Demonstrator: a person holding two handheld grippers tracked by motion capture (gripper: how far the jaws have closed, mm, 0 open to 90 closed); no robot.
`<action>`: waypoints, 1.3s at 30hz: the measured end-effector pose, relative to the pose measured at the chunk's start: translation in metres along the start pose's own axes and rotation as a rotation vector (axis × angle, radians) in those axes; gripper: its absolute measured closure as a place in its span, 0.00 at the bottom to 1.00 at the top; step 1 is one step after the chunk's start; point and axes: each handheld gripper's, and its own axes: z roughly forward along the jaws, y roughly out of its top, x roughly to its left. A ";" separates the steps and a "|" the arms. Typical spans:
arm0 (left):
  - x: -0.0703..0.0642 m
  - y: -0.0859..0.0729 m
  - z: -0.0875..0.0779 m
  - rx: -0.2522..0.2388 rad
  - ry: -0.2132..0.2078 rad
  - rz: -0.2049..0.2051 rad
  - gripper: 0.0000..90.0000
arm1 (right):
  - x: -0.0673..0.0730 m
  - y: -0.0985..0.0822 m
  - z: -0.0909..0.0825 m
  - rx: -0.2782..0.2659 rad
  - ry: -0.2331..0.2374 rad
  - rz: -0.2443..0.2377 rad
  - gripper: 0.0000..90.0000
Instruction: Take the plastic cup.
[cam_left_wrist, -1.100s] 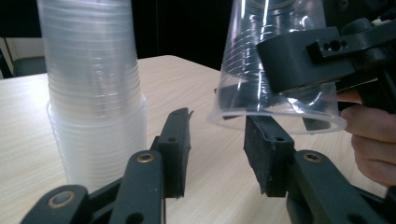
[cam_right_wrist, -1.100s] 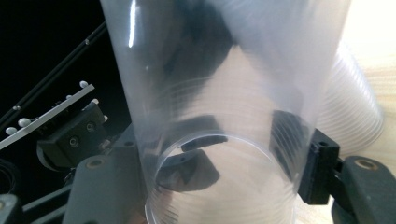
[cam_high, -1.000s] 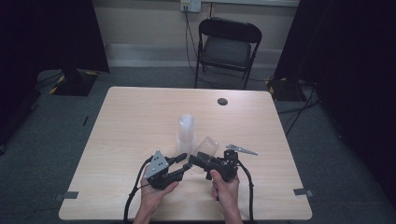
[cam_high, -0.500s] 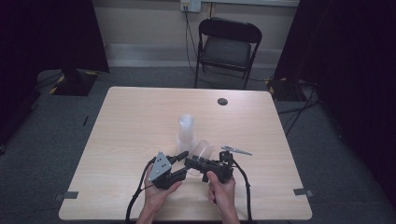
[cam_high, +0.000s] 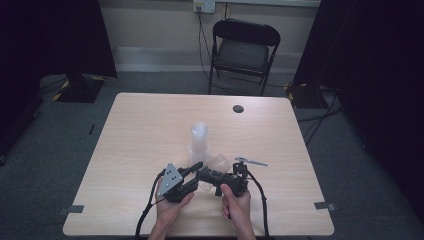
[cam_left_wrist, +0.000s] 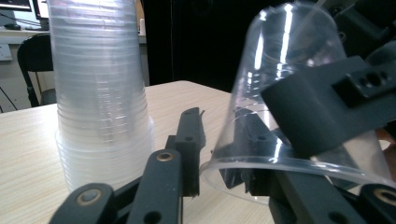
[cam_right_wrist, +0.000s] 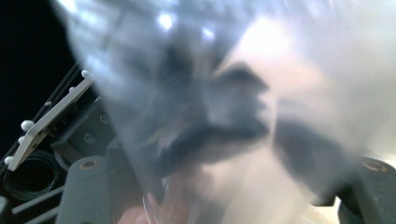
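Pale wood-grain rectangular worktop (cam_high: 140, 130), matte laminate with rounded corners, standing on grey carpet. Behind its far edge is a black folding metal chair (cam_high: 243, 52) with a padded seat.

A tall stack of clear ribbed plastic cups (cam_high: 198, 141) stands upright, mouth down, near the worktop's middle; in the left gripper view the stack (cam_left_wrist: 100, 93) shows as a tapering translucent column of many closely nested rims, the widest rims at the bottom on the wood.

The single clear plastic cup (cam_high: 218, 162), thin-walled, conical and glossy, sits just right of the stack and just beyond the grippers, at the near middle of the worktop. In the left gripper view this cup (cam_left_wrist: 285, 93) is tilted, its wide rolled rim low and toward the camera, its narrow base up and away.

Left gripper (cam_high: 192, 172): black angular body with a grey three-cornered plate on top. Its jaws have just been closing; its flat, bolted black fingers (cam_left_wrist: 189, 140) stand at a middling gap around the cup's rim. Whether they press on the wall I cannot tell.

Right gripper (cam_high: 202, 175): black, pointing left toward the other. One blocky finger (cam_left_wrist: 317, 109) lies against the outside of the cup wall and another dark part shows through the plastic inside, so the wall is between the fingers; its jaws have just been opening. The right gripper view is blurred plastic (cam_right_wrist: 243, 107) up close.

Small dark round disc (cam_high: 238, 108) lies near the far right edge.
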 end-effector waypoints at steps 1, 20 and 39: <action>0.000 0.000 0.000 0.000 -0.003 -0.005 0.82 | 0.000 0.000 0.000 -0.002 -0.003 0.000 0.33; 0.002 -0.003 -0.005 0.005 -0.054 -0.014 0.89 | -0.006 0.002 -0.006 -0.054 -0.035 -0.007 0.16; 0.001 -0.006 -0.008 0.025 -0.118 -0.024 0.96 | -0.005 0.006 -0.012 -0.074 -0.056 -0.037 0.13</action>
